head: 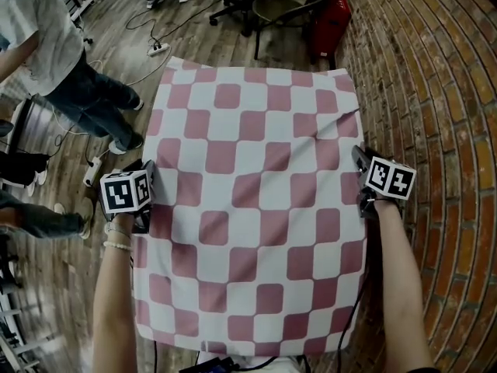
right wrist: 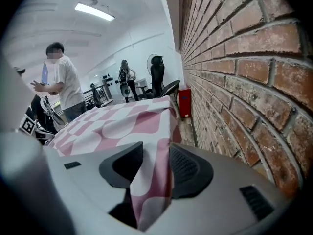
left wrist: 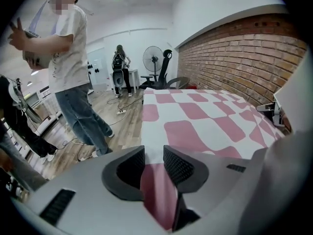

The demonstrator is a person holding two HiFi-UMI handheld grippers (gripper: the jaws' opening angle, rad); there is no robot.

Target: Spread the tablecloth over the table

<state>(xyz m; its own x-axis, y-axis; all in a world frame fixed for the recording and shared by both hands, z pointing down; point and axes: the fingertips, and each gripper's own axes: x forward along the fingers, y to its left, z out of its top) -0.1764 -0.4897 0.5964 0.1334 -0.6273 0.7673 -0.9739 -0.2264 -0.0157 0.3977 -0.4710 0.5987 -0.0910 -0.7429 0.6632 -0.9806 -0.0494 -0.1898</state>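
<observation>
A pink-and-white checked tablecloth [head: 256,208] lies over the whole table, its edges hanging down at the sides. My left gripper [head: 150,183] is at the cloth's left edge, about halfway along. In the left gripper view the left gripper [left wrist: 154,156] has a pink fold of the tablecloth [left wrist: 195,116] pinched between its black pads. My right gripper [head: 359,171] is at the right edge, level with the left one. In the right gripper view the right gripper [right wrist: 155,153] is shut on a drawn-up fold of the tablecloth [right wrist: 122,121]. The table itself is hidden under the cloth.
A brick wall [head: 443,92] runs close along the table's right side. A person in a white T-shirt and jeans [head: 70,76] stands on the wooden floor to the left, with cables and a power strip [head: 159,49] nearby. An office chair [head: 272,6] and a red canister [head: 330,18] stand beyond the far end.
</observation>
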